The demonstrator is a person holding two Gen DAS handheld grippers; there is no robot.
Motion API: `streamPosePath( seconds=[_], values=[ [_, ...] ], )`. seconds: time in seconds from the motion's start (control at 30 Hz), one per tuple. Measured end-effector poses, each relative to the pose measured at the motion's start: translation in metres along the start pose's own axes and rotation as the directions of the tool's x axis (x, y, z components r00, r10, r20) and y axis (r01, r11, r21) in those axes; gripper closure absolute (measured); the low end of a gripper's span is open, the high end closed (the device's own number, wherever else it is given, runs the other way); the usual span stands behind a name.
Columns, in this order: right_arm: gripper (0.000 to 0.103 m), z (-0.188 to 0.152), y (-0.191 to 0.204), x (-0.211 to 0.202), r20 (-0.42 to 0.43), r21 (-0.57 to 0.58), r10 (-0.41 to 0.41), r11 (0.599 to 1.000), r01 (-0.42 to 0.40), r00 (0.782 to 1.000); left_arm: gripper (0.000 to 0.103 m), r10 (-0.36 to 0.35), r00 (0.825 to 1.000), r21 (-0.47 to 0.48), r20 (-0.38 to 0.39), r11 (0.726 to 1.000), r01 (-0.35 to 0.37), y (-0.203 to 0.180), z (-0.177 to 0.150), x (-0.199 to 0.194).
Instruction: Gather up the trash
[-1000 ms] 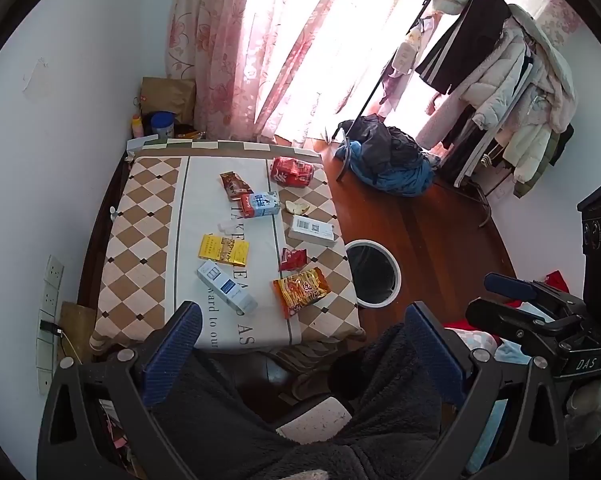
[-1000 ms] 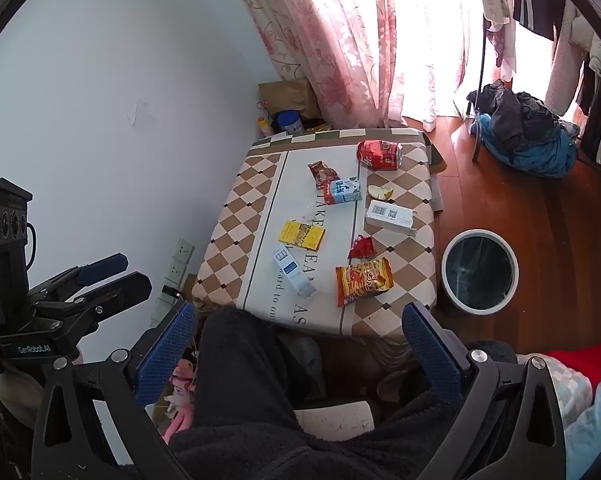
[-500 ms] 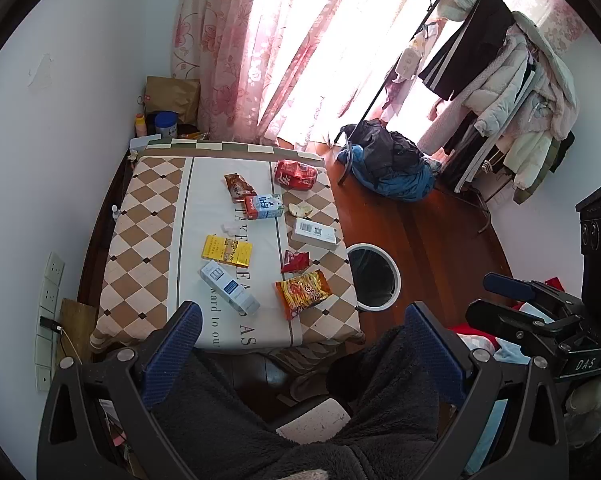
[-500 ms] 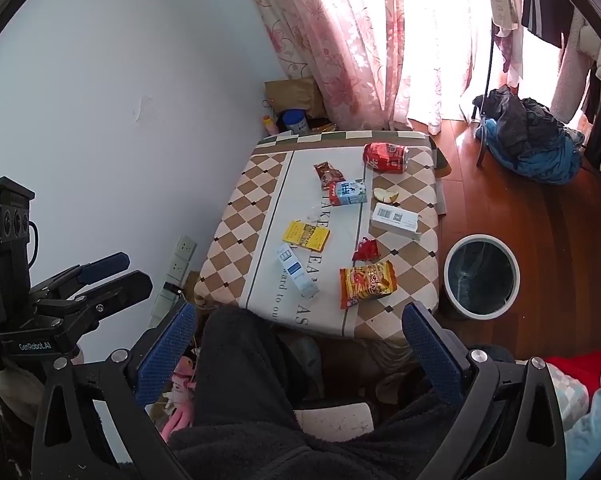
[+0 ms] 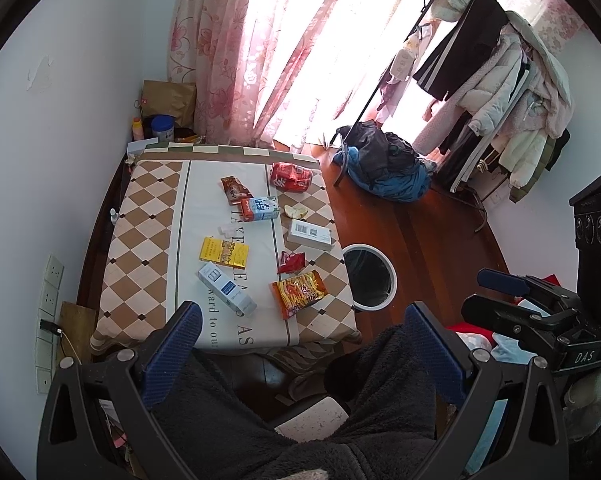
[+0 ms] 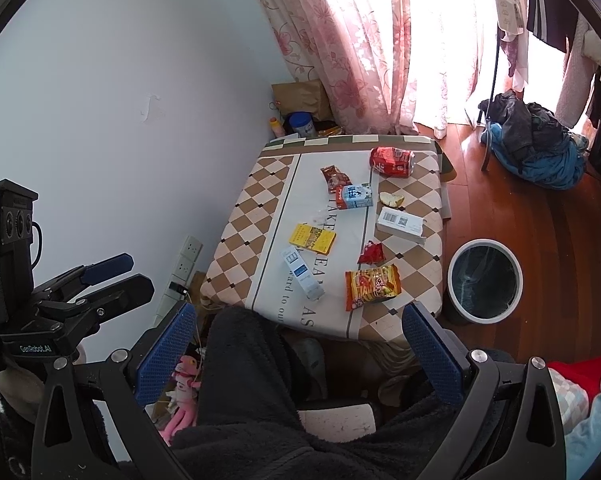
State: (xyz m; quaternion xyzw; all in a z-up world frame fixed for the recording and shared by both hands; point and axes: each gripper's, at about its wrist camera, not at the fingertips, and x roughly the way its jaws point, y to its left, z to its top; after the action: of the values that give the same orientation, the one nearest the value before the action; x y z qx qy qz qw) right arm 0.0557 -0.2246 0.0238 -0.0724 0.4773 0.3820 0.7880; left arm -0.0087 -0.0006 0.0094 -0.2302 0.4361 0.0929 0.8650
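Observation:
Several pieces of trash lie on the checkered table [image 5: 140, 248] [image 6: 240, 240]: an orange snack bag [image 5: 299, 293] [image 6: 372, 286], a small red wrapper [image 5: 291, 262] [image 6: 371, 253], a blue-white box [image 5: 226, 293] [image 6: 302, 273], a yellow pack [image 5: 224, 253] [image 6: 313, 238], a milk carton [image 5: 260, 208] [image 6: 353, 196], a white box [image 5: 309, 234] [image 6: 400, 224], a red bag [image 5: 291, 176] [image 6: 392, 162] and a brown wrapper [image 5: 233, 189]. A white-rimmed bin [image 5: 369, 276] [image 6: 485, 280] stands on the floor right of the table. My left gripper [image 5: 300, 348] and right gripper [image 6: 296, 348] hang open and empty, high above a person's lap.
A coat rack [image 5: 496, 76] and a clothes pile [image 5: 384, 166] stand on the wooden floor at the right. Curtains [image 5: 252, 40] hang behind the table. A paper bag [image 5: 168, 98] and a blue can [image 5: 163, 128] sit in the corner. Wall sockets [image 5: 50, 292] are at the left.
Both views have shifted slightly, so the table and bin sit a little differently in frame. Both grippers stay open and nothing on the table has moved.

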Motion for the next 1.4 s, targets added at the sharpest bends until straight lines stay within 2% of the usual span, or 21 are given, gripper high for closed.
streamPosePath(
  seconds=[1.4],
  values=[
    [0.0,0.009,0.016,-0.015,0.028,-0.054,-0.007,0.999,0.009,1.0,0.0,-0.002,1.0,0.027,0.031,1.0,0.001,-0.004,0.006,-0.021]
  ],
)
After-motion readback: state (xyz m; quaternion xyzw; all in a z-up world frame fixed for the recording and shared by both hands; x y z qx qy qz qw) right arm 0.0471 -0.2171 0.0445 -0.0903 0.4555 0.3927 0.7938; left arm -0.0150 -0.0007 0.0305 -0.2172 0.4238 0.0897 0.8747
